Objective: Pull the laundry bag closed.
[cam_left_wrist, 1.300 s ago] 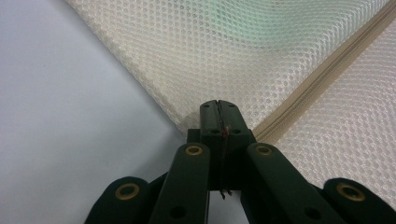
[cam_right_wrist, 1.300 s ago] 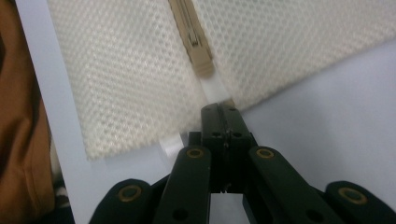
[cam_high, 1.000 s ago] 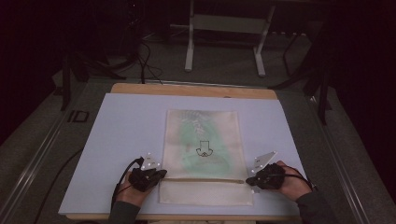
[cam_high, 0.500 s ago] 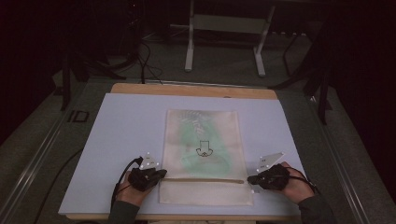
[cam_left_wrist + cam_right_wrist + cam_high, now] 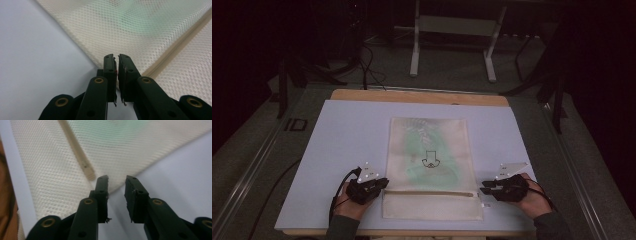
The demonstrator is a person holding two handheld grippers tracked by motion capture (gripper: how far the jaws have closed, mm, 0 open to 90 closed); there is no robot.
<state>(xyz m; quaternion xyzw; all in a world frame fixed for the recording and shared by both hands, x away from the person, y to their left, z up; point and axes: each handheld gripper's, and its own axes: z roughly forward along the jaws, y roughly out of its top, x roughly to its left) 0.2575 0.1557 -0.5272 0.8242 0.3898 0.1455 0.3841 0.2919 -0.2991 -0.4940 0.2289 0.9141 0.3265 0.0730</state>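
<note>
A pale lilac table cover lay over the wooden table. On it, centred near the person's edge, rested a cream mesh zip bag with something green inside, its zipper running across the near end. The left gripper sat at the bag's left edge, jaws just opening, a narrow gap, nothing between them. The right gripper stood just off the right edge, jaws parted wider, released.
</note>
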